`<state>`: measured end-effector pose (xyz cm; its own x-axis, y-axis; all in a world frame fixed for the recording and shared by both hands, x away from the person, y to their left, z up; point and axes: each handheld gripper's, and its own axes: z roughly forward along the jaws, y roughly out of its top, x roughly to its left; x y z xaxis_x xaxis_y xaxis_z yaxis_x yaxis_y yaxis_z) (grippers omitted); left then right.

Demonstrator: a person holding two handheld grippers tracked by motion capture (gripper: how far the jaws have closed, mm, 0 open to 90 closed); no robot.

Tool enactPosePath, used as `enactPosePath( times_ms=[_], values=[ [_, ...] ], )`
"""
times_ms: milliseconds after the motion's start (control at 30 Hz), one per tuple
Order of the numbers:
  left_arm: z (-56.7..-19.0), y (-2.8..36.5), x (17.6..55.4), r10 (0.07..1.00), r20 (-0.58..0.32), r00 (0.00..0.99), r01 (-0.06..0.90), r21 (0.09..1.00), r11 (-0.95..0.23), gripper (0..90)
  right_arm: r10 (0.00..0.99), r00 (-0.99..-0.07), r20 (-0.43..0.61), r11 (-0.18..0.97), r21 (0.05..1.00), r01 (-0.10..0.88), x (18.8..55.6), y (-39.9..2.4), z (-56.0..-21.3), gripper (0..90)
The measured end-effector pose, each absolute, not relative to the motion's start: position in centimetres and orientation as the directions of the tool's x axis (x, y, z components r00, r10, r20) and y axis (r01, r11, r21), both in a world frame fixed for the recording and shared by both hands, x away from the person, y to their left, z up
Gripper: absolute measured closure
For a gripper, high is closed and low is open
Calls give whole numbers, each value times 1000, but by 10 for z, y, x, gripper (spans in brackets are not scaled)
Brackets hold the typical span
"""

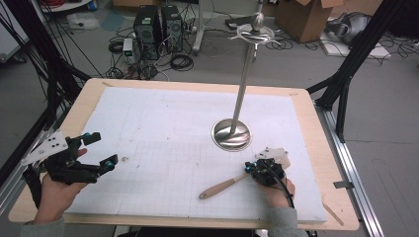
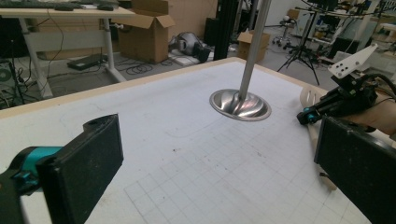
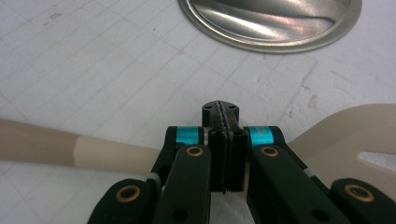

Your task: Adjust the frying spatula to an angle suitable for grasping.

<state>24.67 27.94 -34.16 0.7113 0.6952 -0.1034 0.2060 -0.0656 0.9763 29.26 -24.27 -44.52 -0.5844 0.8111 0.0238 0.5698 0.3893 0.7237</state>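
Note:
A pale spatula [image 1: 222, 187] lies on the white grid mat [image 1: 163, 123] at the front right, its handle pointing front-left. My right gripper [image 1: 249, 169] is shut just over the spatula's neck; in the right gripper view its jaws [image 3: 220, 109] press flat together with nothing between them, and the spatula [image 3: 107, 151] passes underneath. At the table's left edge my left gripper [image 1: 101, 149] is held open and empty above the mat. The left gripper view looks between its wide-apart jaws [image 2: 219, 172] at the right gripper [image 2: 306, 115] and the spatula's slotted blade [image 2: 309, 97].
A metal stand with a round base [image 1: 231, 134] and a tall pole [image 1: 244, 84] rises just behind the right gripper; its base [image 3: 271, 23] is close ahead in the right gripper view. Bare wood [image 1: 336, 173] borders the mat. Computers, cables and boxes lie on the floor beyond.

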Motion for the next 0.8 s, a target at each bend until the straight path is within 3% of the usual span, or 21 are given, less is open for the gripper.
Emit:
enactPosePath(
  times_ms=[800],
  values=[
    [-343, 260, 265, 650, -108, 752, 209, 975, -79, 17, 816, -578, 18, 386, 728, 566, 270, -276, -446, 900]
  ],
)
